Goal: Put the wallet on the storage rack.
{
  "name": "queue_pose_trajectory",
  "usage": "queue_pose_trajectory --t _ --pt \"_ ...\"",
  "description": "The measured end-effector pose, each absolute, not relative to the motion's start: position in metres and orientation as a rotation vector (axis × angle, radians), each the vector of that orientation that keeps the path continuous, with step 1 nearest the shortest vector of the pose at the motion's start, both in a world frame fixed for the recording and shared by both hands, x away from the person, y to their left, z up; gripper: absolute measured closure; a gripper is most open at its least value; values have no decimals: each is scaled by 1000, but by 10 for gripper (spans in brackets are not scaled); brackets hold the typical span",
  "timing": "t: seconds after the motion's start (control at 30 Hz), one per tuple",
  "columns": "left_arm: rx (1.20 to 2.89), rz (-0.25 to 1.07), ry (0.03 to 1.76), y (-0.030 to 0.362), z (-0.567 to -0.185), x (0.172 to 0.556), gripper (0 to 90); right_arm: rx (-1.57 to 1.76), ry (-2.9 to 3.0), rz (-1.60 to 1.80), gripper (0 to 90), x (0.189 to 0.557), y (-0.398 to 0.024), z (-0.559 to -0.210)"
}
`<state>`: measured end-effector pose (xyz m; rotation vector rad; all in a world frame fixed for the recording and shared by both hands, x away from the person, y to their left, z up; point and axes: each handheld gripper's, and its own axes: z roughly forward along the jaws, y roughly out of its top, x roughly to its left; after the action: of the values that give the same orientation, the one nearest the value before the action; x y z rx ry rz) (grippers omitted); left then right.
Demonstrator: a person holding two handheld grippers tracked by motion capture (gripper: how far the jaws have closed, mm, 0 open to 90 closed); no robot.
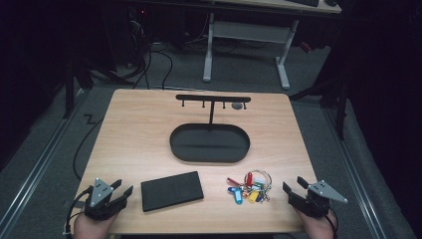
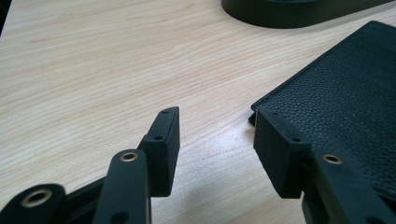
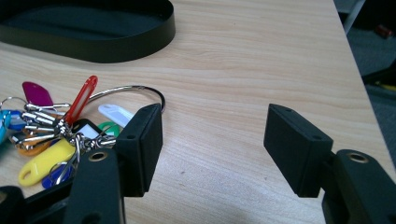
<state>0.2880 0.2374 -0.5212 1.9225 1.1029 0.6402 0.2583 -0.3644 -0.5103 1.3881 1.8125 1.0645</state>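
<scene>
Here we have the bunch of coloured plastic key tags on a steel ring [image 1: 250,187] just left of our empty, wide-open right tool [image 1: 300,190], while the equally open, empty left tool [image 1: 121,192] sits beside the flat black leather wallet [image 1: 172,190].

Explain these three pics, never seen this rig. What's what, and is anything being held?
No robot here: a person holds a handheld tool with two-jaw tongs in each hand. The high view looks down on a wooden table, with the left tongs and right tongs at the near edge. The other two pictures come from cameras riding on each tool, looking along its black jaws. On the table: a black oval tray with a hook rack behind it, a black wallet, and a bunch of keys with coloured tags. Both tongs stand open and hold nothing; the left is beside the wallet, the right beside the keys.
</scene>
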Motion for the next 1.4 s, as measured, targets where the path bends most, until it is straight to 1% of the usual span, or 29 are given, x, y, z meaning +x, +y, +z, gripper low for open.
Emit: queue_pose_trajectory --t 0.2,0.23,0.27,0.3,0.37,0.4,0.43,0.47,0.5,0.53,0.57,0.6,0.67,0.73,0.77,0.8,0.83,0.93,0.97,1.03,1.07,1.1,1.17,1.4 --pt "1944 639 1082 228 -521 293 526 1420 1784 1078 376 252 -370 -509" --pt "1951 631 1065 227 -521 293 557 1429 1780 1081 376 251 -371 -508" --pt "1951 631 1065 227 -521 293 607 1431 1779 1083 376 250 -371 -508" --pt "1969 656 1039 223 -521 292 633 1429 1780 1081 377 250 -371 -508" --pt "1978 654 1034 223 -520 292 680 1422 1786 1078 377 250 -371 -508" --pt "1981 645 1028 223 -520 291 680 1422 1786 1078 377 250 -371 -508" --pt "1982 626 1014 223 -519 290 733 1413 1794 1068 379 251 -369 -509" --pt "1982 626 1014 223 -519 290 748 1417 1795 1059 379 251 -368 -509" --pt "1981 612 1009 222 -518 288 748 1417 1795 1059 379 251 -368 -509" --pt "1980 556 988 217 -516 285 759 1427 1801 1067 379 252 -367 -510" --pt "1980 556 988 217 -516 285 743 1423 1807 1069 384 253 -367 -511" --pt "1991 523 948 207 -514 279 740 1412 1814 1063 397 254 -366 -512" --pt "2023 536 881 193 -511 274 739 1399 1824 1055 404 255 -364 -512" --pt "2026 523 854 187 -510 272 739 1398 1827 1054 402 255 -364 -512" --pt "2026 488 833 181 -510 270 736 1399 1833 1051 395 256 -364 -512" --pt "2032 433 810 175 -510 269 710 1404 1842 1047 393 256 -363 -513" --pt "2037 415 784 168 -512 266 693 1407 1847 1043 392 256 -364 -514" --pt "2102 391 696 145 -516 259 702 1408 1843 1048 391 256 -365 -514" --pt "2119 378 674 138 -517 257 738 1417 1839 1056 390 256 -366 -513" --pt "2148 338 645 125 -519 255 752 1420 1846 1058 389 256 -366 -514" --pt "2166 335 640 119 -521 254 752 1420 1846 1058 389 256 -366 -514" --pt "2198 345 629 109 -523 253 769 1424 1853 1059 389 256 -367 -515" --pt "2218 360 626 101 -525 254 797 1424 1856 1059 388 257 -367 -516" --pt "2254 414 634 92 -530 262 843 1418 1874 1061 388 258 -367 -517"
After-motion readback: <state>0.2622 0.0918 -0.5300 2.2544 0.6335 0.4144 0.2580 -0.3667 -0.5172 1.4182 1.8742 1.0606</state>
